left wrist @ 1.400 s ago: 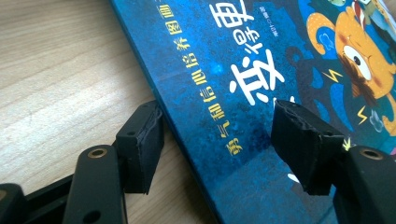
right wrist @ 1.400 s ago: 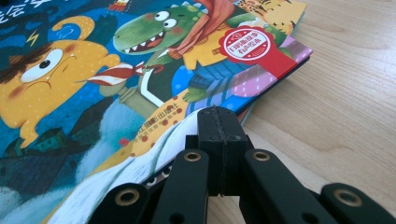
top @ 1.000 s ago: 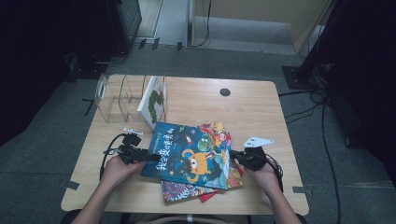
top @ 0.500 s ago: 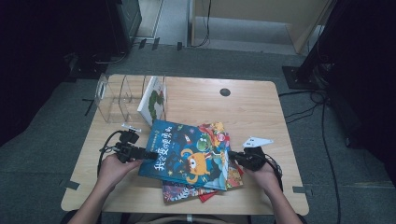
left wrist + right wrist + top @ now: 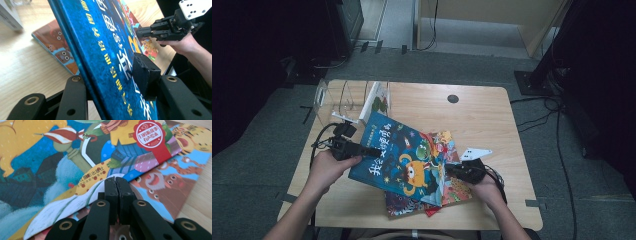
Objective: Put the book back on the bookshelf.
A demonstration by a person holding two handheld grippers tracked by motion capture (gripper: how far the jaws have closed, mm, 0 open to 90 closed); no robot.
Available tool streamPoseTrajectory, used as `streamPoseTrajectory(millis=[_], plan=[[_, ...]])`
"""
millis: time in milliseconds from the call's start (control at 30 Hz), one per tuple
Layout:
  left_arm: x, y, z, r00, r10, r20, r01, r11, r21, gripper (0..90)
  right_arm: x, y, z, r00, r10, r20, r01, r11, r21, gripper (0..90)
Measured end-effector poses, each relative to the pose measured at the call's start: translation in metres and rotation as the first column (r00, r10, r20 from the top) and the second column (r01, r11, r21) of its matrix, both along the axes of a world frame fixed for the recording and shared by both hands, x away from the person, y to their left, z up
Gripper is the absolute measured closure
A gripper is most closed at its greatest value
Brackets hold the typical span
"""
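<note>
Blue picture book (image 5: 407,155) sits at the near centre of the table (image 5: 482,115), tilted, its left edge lifted off the wood and its right part lying over the other books. My left gripper (image 5: 362,150) has been closing its jaws, and the left gripper view shows them pinching the book's left edge, one pad (image 5: 143,72) pressed on the cover. My right gripper (image 5: 452,171) has its jaws pressed together with nothing between them; in the right gripper view their tips rest against the blue book's near right part. Beneath it lie a book with cartoon animals (image 5: 457,187) to the right and a dark book (image 5: 404,205) at the near edge. A clear rack (image 5: 344,100) stands at the far left, one white book (image 5: 374,100) upright in it.
</note>
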State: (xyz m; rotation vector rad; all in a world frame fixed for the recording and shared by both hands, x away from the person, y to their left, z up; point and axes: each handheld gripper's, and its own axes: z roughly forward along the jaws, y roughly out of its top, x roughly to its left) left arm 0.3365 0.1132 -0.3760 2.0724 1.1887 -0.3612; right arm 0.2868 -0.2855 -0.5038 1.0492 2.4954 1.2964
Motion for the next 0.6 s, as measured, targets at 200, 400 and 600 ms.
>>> streamPoseTrajectory(millis=[200,400,600], plan=[[0.013,-0.006,0.018,0.999,-0.043,-0.016,0.043,0.9991,-0.002,66.1,0.005,0.009,-0.001,0.9998,0.019,0.01,-0.019,0.9998,0.003,88.2],[0.027,-0.011,0.038,0.9971,-0.066,-0.039,0.066,0.9978,0.01,70.5,0.009,0.02,-0.003,0.9996,0.018,0.022,-0.019,0.9996,0.023,88.0],[0.034,-0.023,0.057,0.9947,-0.094,-0.04,0.098,0.9914,0.088,70.7,0.01,0.028,-0.003,0.9978,0.044,0.049,-0.044,0.999,0.004,86.8]])
